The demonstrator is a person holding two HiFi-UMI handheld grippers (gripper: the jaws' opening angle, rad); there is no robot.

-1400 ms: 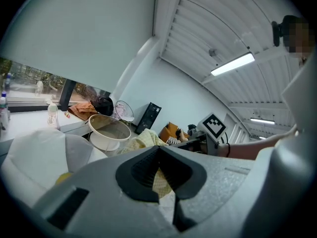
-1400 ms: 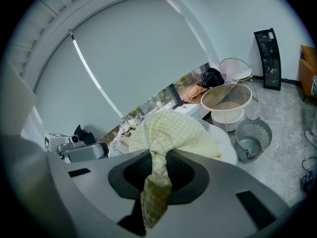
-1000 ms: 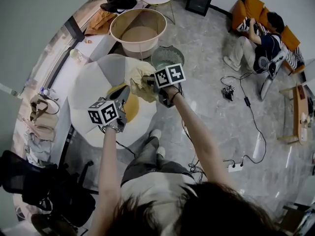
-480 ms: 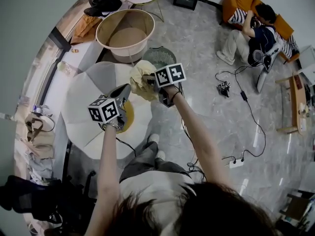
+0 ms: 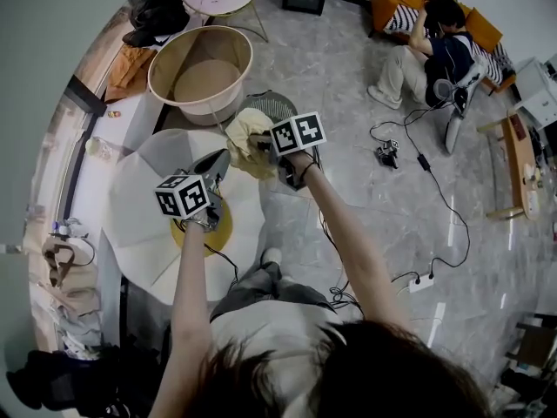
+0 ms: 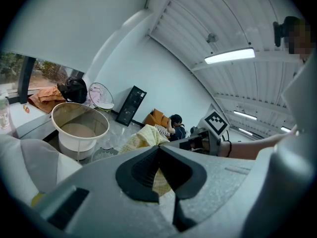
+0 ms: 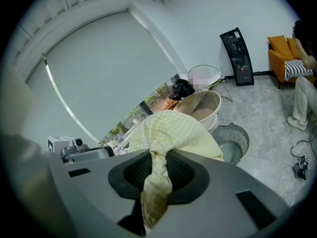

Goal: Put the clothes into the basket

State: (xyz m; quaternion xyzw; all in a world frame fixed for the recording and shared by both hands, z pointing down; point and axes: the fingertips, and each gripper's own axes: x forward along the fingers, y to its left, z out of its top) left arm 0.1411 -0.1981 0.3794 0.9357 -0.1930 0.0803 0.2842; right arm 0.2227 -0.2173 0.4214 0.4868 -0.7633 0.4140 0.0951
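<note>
Yellow cloth [image 5: 248, 131] carried clear of worktop [image 5: 139, 216], now hanging near basket [image 5: 172, 55], not inside. Bunched fold clamped in right gripper [image 7: 158, 158], trailing edge pinched by left gripper [image 6: 158, 150]. Drop remains ahead.

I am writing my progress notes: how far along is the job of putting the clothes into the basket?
Done: nothing clearly lies in the basket yet. In hand: the right tool is shut on a yellow checked cloth, carried short of the basket; the left tool, jaws together, is beside it. To do: drop this cloth in, then perhaps the orange garment beyond the basket.
</note>
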